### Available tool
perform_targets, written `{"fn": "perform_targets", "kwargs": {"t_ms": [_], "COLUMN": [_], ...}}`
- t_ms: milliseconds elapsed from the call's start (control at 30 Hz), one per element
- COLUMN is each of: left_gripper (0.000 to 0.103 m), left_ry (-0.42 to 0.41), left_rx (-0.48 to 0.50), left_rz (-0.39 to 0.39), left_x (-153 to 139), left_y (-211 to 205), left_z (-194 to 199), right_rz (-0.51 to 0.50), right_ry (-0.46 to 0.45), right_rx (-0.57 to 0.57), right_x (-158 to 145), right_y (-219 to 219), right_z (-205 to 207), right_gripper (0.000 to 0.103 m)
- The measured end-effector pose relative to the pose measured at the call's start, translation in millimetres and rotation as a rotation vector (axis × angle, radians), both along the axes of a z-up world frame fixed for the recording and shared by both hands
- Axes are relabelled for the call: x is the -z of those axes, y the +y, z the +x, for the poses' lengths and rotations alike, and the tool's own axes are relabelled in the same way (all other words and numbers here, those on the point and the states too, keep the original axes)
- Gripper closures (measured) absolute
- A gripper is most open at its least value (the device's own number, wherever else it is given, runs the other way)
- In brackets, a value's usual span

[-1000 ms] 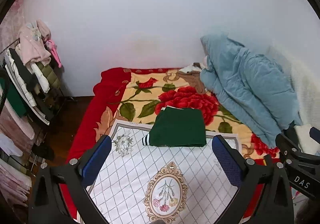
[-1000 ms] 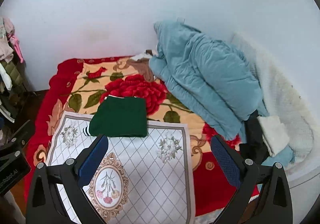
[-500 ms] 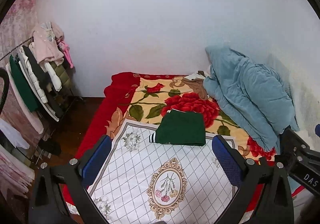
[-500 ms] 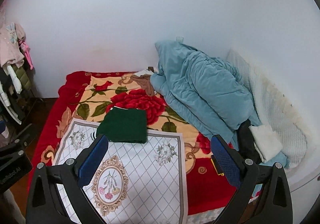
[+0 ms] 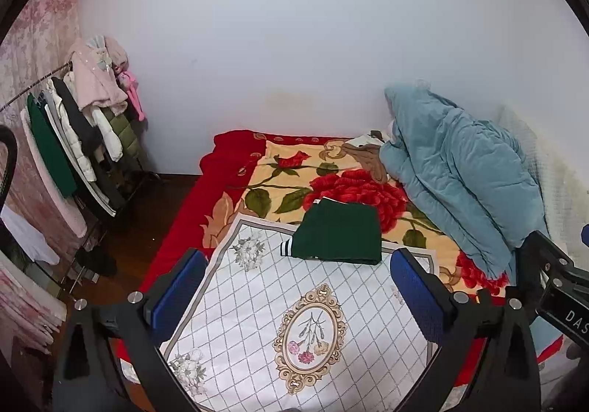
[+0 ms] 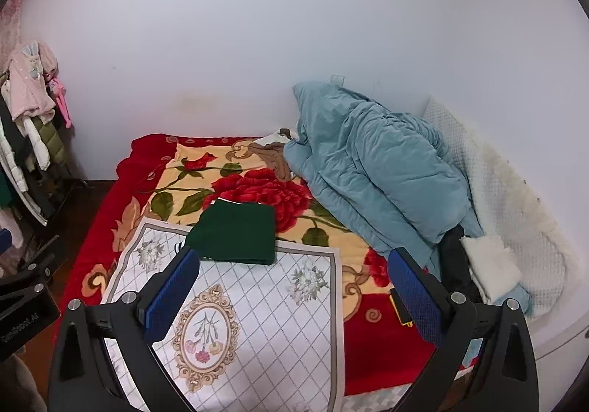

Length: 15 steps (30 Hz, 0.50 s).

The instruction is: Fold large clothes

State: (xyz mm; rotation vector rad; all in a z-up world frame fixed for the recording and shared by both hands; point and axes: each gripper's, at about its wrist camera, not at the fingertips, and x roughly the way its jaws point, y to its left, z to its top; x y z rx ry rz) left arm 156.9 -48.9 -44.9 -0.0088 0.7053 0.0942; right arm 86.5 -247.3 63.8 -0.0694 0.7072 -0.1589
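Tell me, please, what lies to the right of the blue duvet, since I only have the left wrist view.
Observer: A black garment lies against the blue duvet, with a folded white towel beside it.
Operator: Is anything small near the right gripper?
Observer: A yellow-and-black object lies on the red blanket, partly hidden behind one finger.
Operator: Is that gripper holding anything?
Observer: No, the right gripper is open and empty.

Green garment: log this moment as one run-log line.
green garment: folded, on bed across white mat edge | left gripper: open, empty | right gripper: open, empty | contact: none
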Motion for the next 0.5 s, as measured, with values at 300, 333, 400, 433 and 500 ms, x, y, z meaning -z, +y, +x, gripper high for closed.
{"fn": "perform_targets", "kwargs": {"t_ms": [300, 333, 400, 433, 500], "left_gripper": [0.000, 0.000, 0.000, 0.000, 0.000], "left_ry": [-0.003, -0.004, -0.004, -0.003, -0.006], "left_rx": [-0.010, -0.012, -0.013, -0.014, -0.013], "left_rz": [0.010, 0.012, 0.013, 0.014, 0.014], "left_x": [-1.9, -2.6, -4.1, -4.2, -4.6], "left_y": [-2.3, -2.5, -2.9, -2.9, -2.8], "left_z": [-3.2, -3.3, -2.3, -2.3, -2.1], "right_rz": [-0.010, -0.010, -0.010, -0.009, -0.009], "right_ry": [-0.008, -0.008, -0.009, -0.010, -0.008], "right_rx": [-0.020, -0.023, -0.025, -0.026, -0.026], "right_x": [-2.2, -2.1, -3.9, -4.1, -4.3], "right_y": [-0.2, -0.2, -1.6, -2.3, -2.6], "right_z": [4.1, 4.4, 3.5, 3.4, 5.5], "right_gripper": [0.000, 0.000, 0.000, 0.000, 0.000]}}
